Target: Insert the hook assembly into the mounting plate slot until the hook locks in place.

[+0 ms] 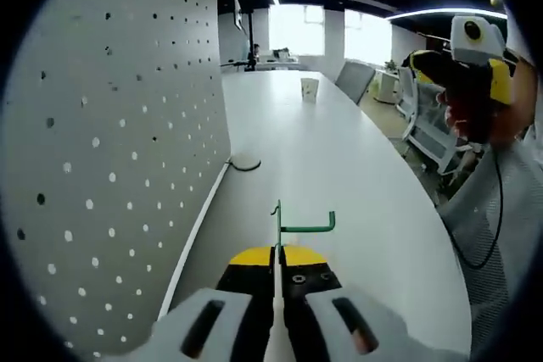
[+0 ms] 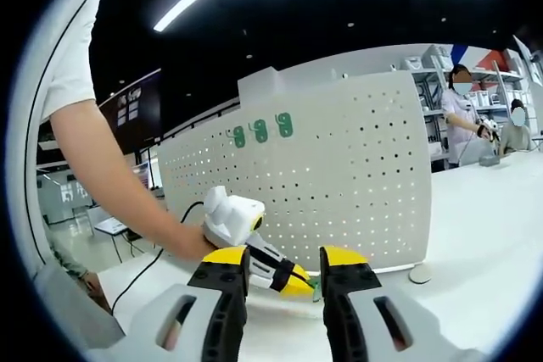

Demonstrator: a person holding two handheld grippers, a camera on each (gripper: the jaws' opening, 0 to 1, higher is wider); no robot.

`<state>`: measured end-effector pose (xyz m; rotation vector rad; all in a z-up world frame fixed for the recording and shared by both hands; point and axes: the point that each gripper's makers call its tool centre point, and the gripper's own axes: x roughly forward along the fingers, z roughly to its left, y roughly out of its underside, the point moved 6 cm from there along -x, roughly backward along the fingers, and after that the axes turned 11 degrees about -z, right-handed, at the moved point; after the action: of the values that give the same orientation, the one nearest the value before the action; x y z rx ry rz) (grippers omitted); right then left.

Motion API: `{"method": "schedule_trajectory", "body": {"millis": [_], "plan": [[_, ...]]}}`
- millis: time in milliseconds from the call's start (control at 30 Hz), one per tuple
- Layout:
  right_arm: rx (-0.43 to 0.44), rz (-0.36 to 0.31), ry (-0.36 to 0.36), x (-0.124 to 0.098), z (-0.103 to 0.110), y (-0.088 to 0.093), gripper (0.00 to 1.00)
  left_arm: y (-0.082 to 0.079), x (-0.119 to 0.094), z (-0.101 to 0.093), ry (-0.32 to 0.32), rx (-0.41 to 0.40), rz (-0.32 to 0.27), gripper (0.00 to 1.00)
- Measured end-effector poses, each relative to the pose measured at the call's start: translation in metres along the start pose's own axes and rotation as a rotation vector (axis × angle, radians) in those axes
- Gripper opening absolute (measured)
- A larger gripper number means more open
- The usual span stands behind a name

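Approach step. Left gripper (image 1: 276, 294), bottom centre, pinches the green hook (image 1: 293, 225), held well off the pegboard (image 1: 119, 150) at frame left. Right gripper (image 2: 284, 286) jaws spread, empty. Next: probably swing the hook to face a pegboard hole.

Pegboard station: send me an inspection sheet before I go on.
Surface: long white table, pegboard standing along one edge.
Job's things: green hook clamped in the left gripper, short of the pegboard; three green pieces already hang near the board's top.
Clutter: paper cup far down the table; small round disc by the board's foot.
Grippers: left shut on the hook; right gripper open, holding nothing.
Cables: dark loop at the board's base; a black lead trailing from the left gripper.
Surroundings: office chairs, bright windows, people at a far bench.
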<state>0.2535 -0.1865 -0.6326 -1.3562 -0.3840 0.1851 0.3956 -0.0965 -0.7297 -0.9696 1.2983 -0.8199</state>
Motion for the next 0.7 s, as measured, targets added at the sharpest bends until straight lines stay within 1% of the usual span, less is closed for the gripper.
{"method": "schedule_trajectory", "body": {"millis": [67, 200, 267, 333, 367, 400, 500, 700], "plan": [[0.0, 0.003, -0.004, 0.0, 0.001, 0.0, 0.31, -0.006, -0.004, -0.002, 0.0, 0.013, -0.016, 0.01], [-0.004, 0.005, -0.013, 0.001, 0.003, 0.0, 0.31, -0.019, -0.014, 0.001, -0.039, 0.021, -0.066, 0.01], [-0.003, 0.005, -0.014, 0.001, 0.003, 0.0, 0.31, -0.026, -0.02, 0.0, -0.051, 0.008, -0.093, 0.01], [-0.002, 0.005, -0.017, 0.001, 0.003, 0.0, 0.31, -0.031, -0.026, 0.0, -0.066, 0.018, -0.118, 0.01], [-0.001, 0.005, -0.019, 0.001, 0.004, 0.0, 0.31, -0.033, -0.028, 0.0, -0.072, 0.01, -0.13, 0.01], [-0.001, 0.006, -0.02, 0.001, 0.004, 0.0, 0.31, -0.037, -0.031, -0.001, -0.078, -0.001, -0.154, 0.01], [0.007, 0.007, -0.027, 0.002, 0.006, -0.001, 0.31, -0.038, -0.038, 0.0, -0.098, -0.001, -0.17, 0.01], [0.002, 0.002, -0.036, 0.003, 0.009, -0.006, 0.31, -0.042, -0.053, -0.007, -0.127, 0.004, -0.203, 0.01]]}}
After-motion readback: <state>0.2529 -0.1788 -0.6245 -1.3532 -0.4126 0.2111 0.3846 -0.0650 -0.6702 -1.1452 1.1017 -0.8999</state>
